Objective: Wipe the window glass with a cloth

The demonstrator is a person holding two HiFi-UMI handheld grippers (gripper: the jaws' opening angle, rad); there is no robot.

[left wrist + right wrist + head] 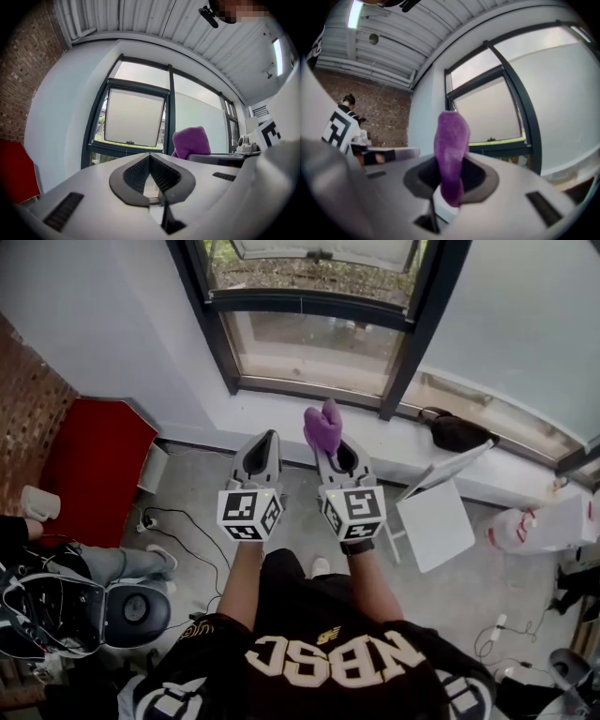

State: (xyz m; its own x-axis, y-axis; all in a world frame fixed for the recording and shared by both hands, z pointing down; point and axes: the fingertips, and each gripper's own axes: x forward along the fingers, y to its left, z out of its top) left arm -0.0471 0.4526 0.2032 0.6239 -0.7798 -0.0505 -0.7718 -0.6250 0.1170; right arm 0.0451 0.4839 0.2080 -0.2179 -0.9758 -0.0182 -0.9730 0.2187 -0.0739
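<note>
A purple cloth [322,427] [451,150] stands up out of my right gripper [330,444], whose jaws are shut on it. It also shows as a purple lump [191,142] in the left gripper view. My left gripper [263,448] [150,161] is held beside the right one, jaws shut with nothing between them. Both point at the dark-framed window [314,329] ahead, still some way short of the glass [133,117]. The lower pane is tilted open outwards.
A white sill [394,442] runs under the window with a dark bag [459,432] on it. A white folding chair [436,517] stands at the right, a red panel [94,465] and brick wall [28,399] at the left. Cables lie on the floor [183,526].
</note>
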